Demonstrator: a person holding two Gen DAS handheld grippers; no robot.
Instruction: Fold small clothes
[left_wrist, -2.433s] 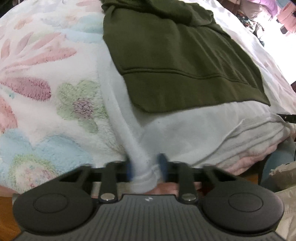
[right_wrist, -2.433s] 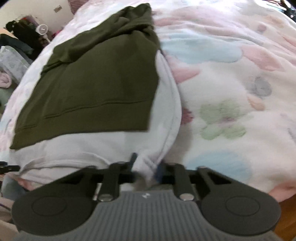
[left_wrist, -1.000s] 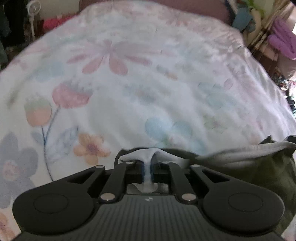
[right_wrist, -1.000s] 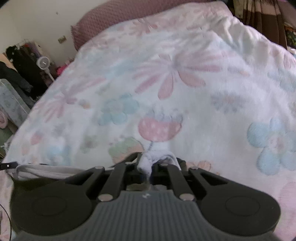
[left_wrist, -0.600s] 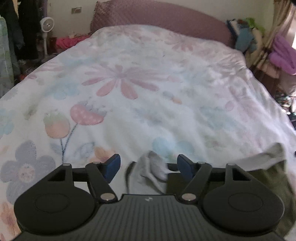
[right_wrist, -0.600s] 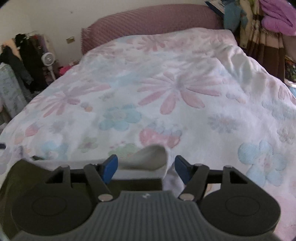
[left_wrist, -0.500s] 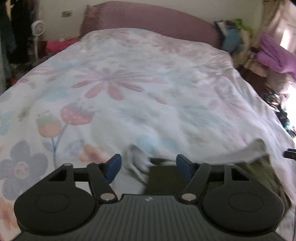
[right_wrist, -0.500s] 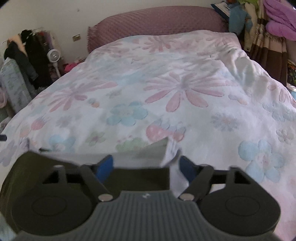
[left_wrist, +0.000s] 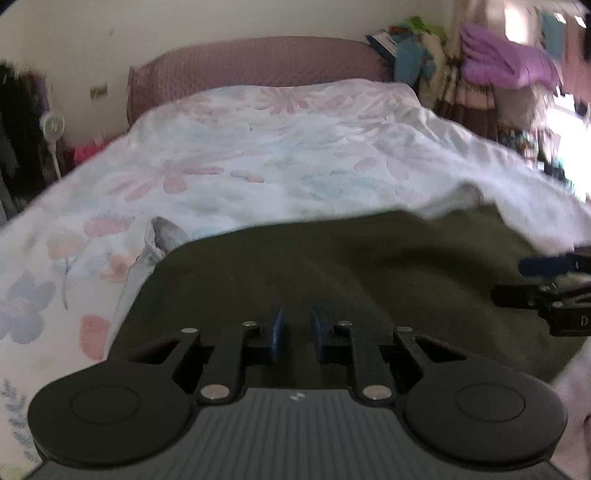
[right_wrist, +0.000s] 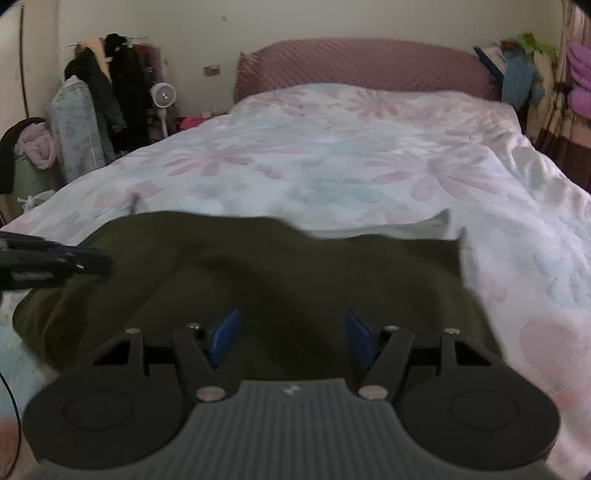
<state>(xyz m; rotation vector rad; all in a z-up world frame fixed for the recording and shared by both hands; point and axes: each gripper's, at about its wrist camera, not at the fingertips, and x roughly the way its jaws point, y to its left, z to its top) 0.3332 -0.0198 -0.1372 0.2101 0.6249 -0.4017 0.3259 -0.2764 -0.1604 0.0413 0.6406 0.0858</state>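
Note:
A dark olive garment (left_wrist: 332, 266) lies on the flowered bed cover (left_wrist: 258, 155), with a white garment's edge (left_wrist: 155, 240) showing under it at the left. In the right wrist view the olive garment (right_wrist: 295, 273) shows a white edge (right_wrist: 417, 227) at its far right. My left gripper (left_wrist: 297, 332) hovers over the olive cloth with its jaws nearly together and nothing between them. My right gripper (right_wrist: 291, 332) is open and empty above the cloth. Each gripper shows at the other view's edge: the right gripper in the left wrist view (left_wrist: 550, 288), the left gripper in the right wrist view (right_wrist: 48, 258).
A pink headboard (right_wrist: 362, 62) stands at the far end of the bed. Hanging clothes, a small fan (right_wrist: 162, 96) and bags stand at the left. Piled purple and blue textiles (left_wrist: 506, 66) are at the right.
Both grippers let go of the white garment's corners and drew back. The garments dropped onto the bed, olive side up. The left jaws have narrowed; the right stays open.

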